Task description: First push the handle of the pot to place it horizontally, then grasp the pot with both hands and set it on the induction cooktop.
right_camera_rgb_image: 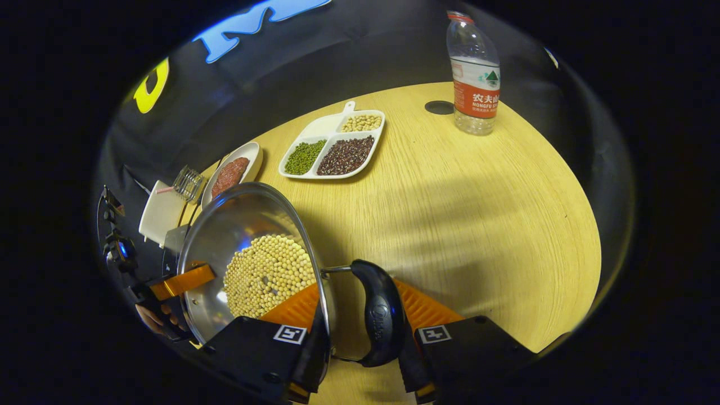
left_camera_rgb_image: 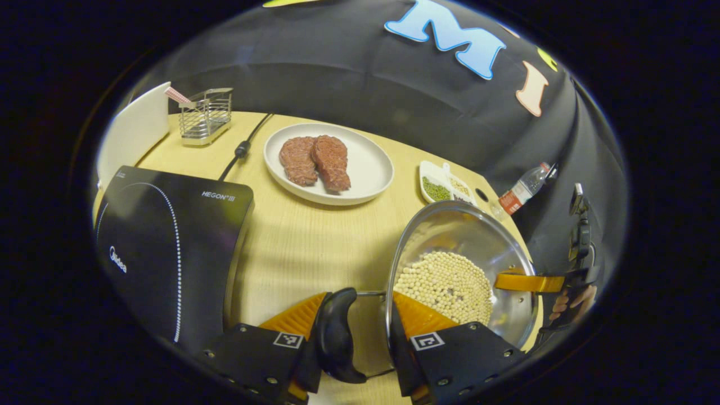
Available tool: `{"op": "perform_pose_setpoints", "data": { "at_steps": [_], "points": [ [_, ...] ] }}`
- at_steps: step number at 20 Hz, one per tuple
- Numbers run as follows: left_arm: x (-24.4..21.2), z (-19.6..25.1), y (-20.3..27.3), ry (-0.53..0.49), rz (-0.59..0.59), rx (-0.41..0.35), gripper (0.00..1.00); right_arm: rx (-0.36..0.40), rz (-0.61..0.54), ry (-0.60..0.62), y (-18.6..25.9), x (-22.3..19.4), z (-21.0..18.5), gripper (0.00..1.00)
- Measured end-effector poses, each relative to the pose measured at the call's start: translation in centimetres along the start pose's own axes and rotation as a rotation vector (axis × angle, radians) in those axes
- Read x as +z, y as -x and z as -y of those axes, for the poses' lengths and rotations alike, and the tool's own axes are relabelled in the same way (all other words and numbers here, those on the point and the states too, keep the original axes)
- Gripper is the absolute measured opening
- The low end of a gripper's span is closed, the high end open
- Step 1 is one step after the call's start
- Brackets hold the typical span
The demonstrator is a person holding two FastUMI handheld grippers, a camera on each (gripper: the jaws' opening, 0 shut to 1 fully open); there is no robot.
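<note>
**Both claws on the pot handles, lift to the cooktop pending**

I have the pot point(left_camera_rgb_image: 461, 270) standing on the bench point(left_camera_rgb_image: 304, 242), right of the induction cooktop point(left_camera_rgb_image: 169, 247) in the left gripper view, with a strip of bare wood between them. It holds a layer of pale beans point(left_camera_rgb_image: 447, 284).

Left claw point(left_camera_rgb_image: 360, 332): narrow, its two fingers straddling the pot rim and one black side handle point(left_camera_rgb_image: 336, 334). Whether both pads actually press I cannot tell. Right claw point(right_camera_rgb_image: 360, 332): same posture on the opposite side handle point(right_camera_rgb_image: 378, 320), one finger inside the rim, one outside the handle; contact pressure again not readable. In each view I see the other claw at the pot's far side, one finger reaching over the rim.

Judgement: the handle-pushing step looks finished, since both handles sit where the claws can take them. The step in hand is the two-handed grasp, just ahead of the lift.

Next move calls for both claws firmly closed, then an even rise so the beans do not slide, a sideways carry toward the cooktop, and a level set-down within its ring marking.

Nearby: plate with meat point(left_camera_rgb_image: 329, 163), divided dish point(right_camera_rgb_image: 332, 149), water bottle point(right_camera_rgb_image: 473, 73). None lies in the carry path.
</note>
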State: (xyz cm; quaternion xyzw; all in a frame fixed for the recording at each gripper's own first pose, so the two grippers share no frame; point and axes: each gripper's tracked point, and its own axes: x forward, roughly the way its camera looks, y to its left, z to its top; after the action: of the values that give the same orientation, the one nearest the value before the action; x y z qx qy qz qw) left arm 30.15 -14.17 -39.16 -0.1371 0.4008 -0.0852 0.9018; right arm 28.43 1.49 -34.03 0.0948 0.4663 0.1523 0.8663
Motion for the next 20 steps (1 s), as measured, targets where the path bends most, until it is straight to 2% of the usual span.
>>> {"op": "perform_pose_setpoints", "data": {
  "at_steps": [4,5,6,7,8,11,13,14,15,16,17,20],
  "points": [
    [-0.5,0.2,2.3,0.005,0.022,0.015,0.53,-0.003,-0.015,0.004,2.2,-1.9,-0.5,0.55],
    [-0.9,0.3,3.1,0.003,0.023,0.012,0.57,-0.004,-0.012,0.018,2.6,-2.2,-0.6,0.55],
    [-1.3,0.4,3.9,0.008,0.026,0.006,0.53,-0.008,-0.021,0.024,3.4,-3.0,-0.6,0.58],
    [-2.1,0.5,4.7,0.018,0.02,0.001,0.56,-0.014,-0.025,0.024,4.1,-3.5,-0.7,0.58],
    [-2.9,0.6,5.5,0.035,0.013,-0.002,0.53,-0.02,-0.028,0.035,4.9,-4.2,-0.8,0.58],
    [-5.3,0.4,8.1,0.069,-0.001,-0.007,0.53,-0.034,-0.033,0.059,6.9,-6.4,-1.4,0.55],
    [-6.6,0.0,10.2,0.078,-0.004,-0.007,0.53,-0.032,-0.038,0.063,8.1,-8.0,-2.3,0.55],
    [-6.9,-0.3,11.4,0.07,-0.001,-0.004,0.57,-0.029,-0.041,0.062,8.8,-8.8,-2.9,0.58],
    [-7.1,-0.7,12.5,0.066,0.007,-0.001,0.57,-0.025,-0.042,0.057,9.5,-9.5,-3.5,0.55],
    [-7.2,-1.1,13.6,0.066,0.012,0.001,0.57,-0.021,-0.039,0.057,10.1,-10.0,-4.3,0.58],
    [-7.0,-1.3,14.9,0.067,0.02,0.002,0.53,-0.02,-0.03,0.06,10.7,-10.4,-5.1,0.55],
    [-7.1,-2.7,18.2,0.071,0.045,-0.002,0.56,-0.014,-0.006,0.071,12.6,-11.6,-7.7,0.55]
  ]
}}
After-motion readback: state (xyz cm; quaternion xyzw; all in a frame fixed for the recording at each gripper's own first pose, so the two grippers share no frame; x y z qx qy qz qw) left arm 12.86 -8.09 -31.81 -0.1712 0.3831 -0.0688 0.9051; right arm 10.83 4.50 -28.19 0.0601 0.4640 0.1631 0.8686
